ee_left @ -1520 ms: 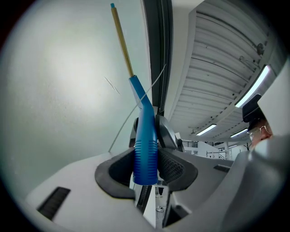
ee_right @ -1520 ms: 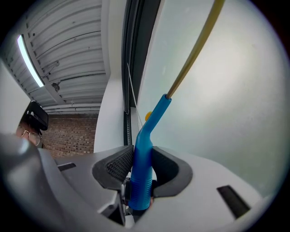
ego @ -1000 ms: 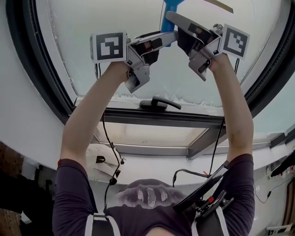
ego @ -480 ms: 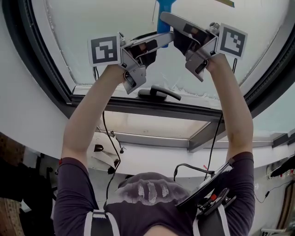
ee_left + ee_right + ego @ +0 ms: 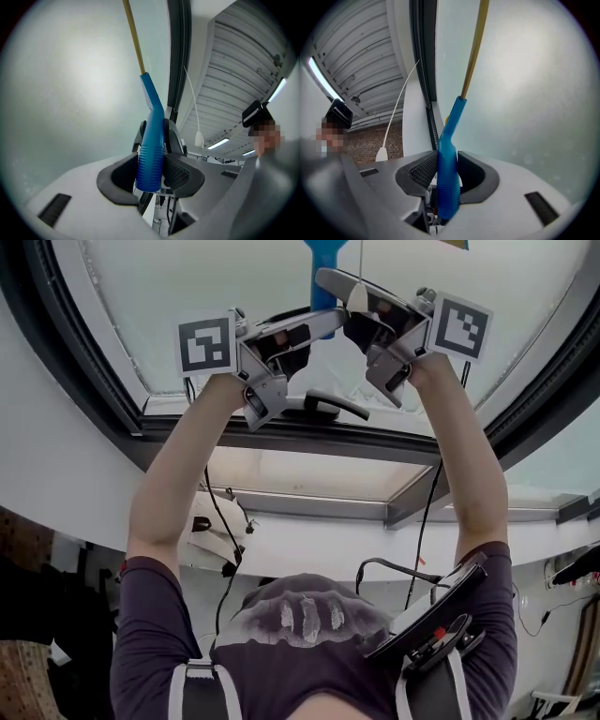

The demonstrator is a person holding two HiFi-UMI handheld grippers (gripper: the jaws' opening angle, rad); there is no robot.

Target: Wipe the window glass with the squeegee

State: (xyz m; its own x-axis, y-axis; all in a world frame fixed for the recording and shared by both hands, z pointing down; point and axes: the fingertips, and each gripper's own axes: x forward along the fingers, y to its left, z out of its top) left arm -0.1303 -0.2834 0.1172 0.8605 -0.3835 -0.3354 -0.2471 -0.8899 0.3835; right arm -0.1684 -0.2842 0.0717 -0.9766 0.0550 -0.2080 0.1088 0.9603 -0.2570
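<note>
The squeegee has a blue ribbed handle (image 5: 151,154) and a yellow blade bar (image 5: 133,35) that lies against the frosted window glass (image 5: 234,296). Both grippers are raised overhead at the pane. My left gripper (image 5: 330,320) is shut on the blue handle (image 5: 323,273), and my right gripper (image 5: 328,282) is shut on the same handle from the other side. In the right gripper view the handle (image 5: 449,164) stands between the jaws and the yellow bar (image 5: 474,47) runs up along the glass. The blade's far ends are out of view.
A dark window frame (image 5: 309,439) runs below the grippers, with a black lever handle (image 5: 323,407) on it. A white cord with a bell-shaped pull (image 5: 199,138) hangs beside the frame. Cables (image 5: 220,521) hang along the person's arms.
Both grippers have moved up the pane with the squeegee. The window frame and lever handle now sit higher in the head view, close under the grippers.
</note>
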